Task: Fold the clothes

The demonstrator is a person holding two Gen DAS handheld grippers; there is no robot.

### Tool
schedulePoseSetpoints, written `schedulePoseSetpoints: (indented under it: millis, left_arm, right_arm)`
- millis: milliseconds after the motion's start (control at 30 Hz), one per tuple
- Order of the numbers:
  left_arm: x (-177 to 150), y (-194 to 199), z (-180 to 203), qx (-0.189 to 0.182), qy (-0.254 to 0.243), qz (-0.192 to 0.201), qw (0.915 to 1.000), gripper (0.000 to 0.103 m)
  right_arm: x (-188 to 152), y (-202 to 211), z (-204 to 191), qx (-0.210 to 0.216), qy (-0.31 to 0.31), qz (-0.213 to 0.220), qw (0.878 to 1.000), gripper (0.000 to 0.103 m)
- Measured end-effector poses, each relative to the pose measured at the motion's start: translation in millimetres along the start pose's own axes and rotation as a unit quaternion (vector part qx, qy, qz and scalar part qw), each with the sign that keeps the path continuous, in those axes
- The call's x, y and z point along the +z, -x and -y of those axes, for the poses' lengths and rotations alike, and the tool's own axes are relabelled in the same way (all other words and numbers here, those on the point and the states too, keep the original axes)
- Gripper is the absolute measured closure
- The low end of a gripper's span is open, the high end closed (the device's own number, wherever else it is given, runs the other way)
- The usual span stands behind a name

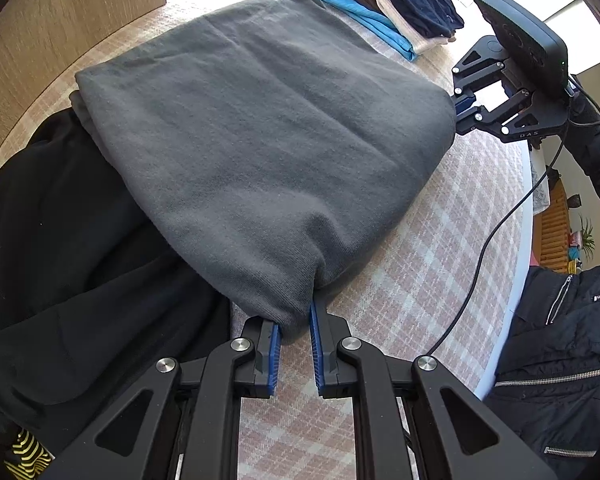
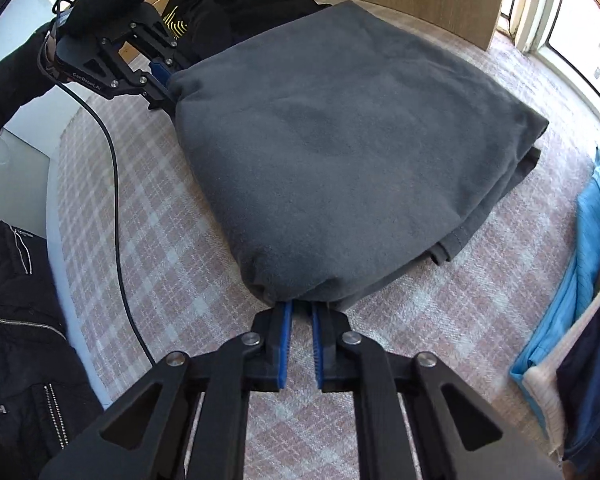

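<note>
Grey folded garment [image 1: 260, 128] flat on plaid-covered counter [image 1: 400, 280], between black clothing [image 1: 80, 240] and stack of folded clothes [image 1: 380, 4]. Left hand-held gripper [image 1: 294, 330] narrow, clamped on 1 near corner. Right hand-held gripper [image 2: 300, 312] narrow, pinching the other corner.

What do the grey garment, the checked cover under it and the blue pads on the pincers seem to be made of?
Grey garment: probably a soft cotton-type knit, matte; a fine knit grain shows near the left gripper.
Checked cover: looks like woven cloth, pink and white, with visible weave.
Blue pads of the right gripper: likely rubber or soft plastic, ridged edges; which one is unclear.
</note>
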State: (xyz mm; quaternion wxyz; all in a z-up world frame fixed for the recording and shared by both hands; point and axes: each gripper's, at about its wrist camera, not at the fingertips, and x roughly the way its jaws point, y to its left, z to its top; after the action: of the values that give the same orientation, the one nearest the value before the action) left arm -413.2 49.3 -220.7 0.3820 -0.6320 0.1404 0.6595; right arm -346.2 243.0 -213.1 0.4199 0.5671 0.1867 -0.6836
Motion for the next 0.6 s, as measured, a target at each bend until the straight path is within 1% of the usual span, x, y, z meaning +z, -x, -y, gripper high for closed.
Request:
schedulePoseSetpoints:
  millis: [67,200,233,267,300,333,367,400,433,467,533,600]
  left_arm:
    - [0.5,0.4,0.5,0.002,0.000,0.001,1.0000,0.091]
    - [-3.3,-2.7,-4.9,-0.008,0.007,-0.002,0.9999,0.091]
    - [-3.4,-5.2,-6.2,-0.011,0.010,-0.004,0.9999,0.091]
    - [-2.9,-6.5,-5.9,-0.010,0.009,-0.005,0.9999,0.091]
    - [-2.3,-7.5,-5.4,-0.008,0.007,-0.005,0.9999,0.091]
    - [-1.6,-8.5,-4.9,-0.006,0.005,-0.006,1.0000,0.091]
    - [-1.1,-8.3,-4.5,-0.005,0.003,-0.006,1.0000,0.091]
    - [-0.6,-8.0,-4.2,-0.005,0.001,-0.007,1.0000,0.091]
    - [0.1,-7.5,-3.9,-0.005,0.000,-0.007,1.0000,0.091]
    - [1.0,-7.0,-3.7,-0.005,0.000,-0.008,1.0000,0.091]
    - [1.7,-4.6,-3.3,-0.004,-0.002,-0.009,1.0000,0.091]
    - [1.3,-0.5,-3.1,-0.002,-0.004,-0.009,0.9999,0.091]
  right_arm:
    - [-7.5,9.0,0.9,0.003,-0.005,0.015,1.000,0.097]
    - [-33.9,30.3,20.8,0.035,-0.078,0.056,0.995,0.100]
    - [-39.7,28.7,25.0,0.031,-0.096,0.055,0.993,0.102]
    - [-44.1,26.0,26.2,0.010,-0.102,0.051,0.993,0.102]
    - [-47.3,25.1,28.6,-0.001,-0.113,0.052,0.992,0.102]
    - [-49.8,26.1,35.4,0.011,-0.136,0.054,0.989,0.101]
    - [-51.5,27.6,39.7,0.013,-0.156,0.054,0.986,0.101]
    - [-50.3,31.4,38.0,0.005,-0.160,0.056,0.985,0.100]
    - [-46.4,37.6,32.3,-0.001,-0.149,0.064,0.987,0.100]
    - [-42.5,42.8,27.8,0.001,-0.142,0.073,0.987,0.100]
    - [-34.7,49.1,22.7,0.026,-0.135,0.084,0.987,0.099]
    - [-28.8,45.5,22.8,0.025,-0.131,0.075,0.988,0.099]
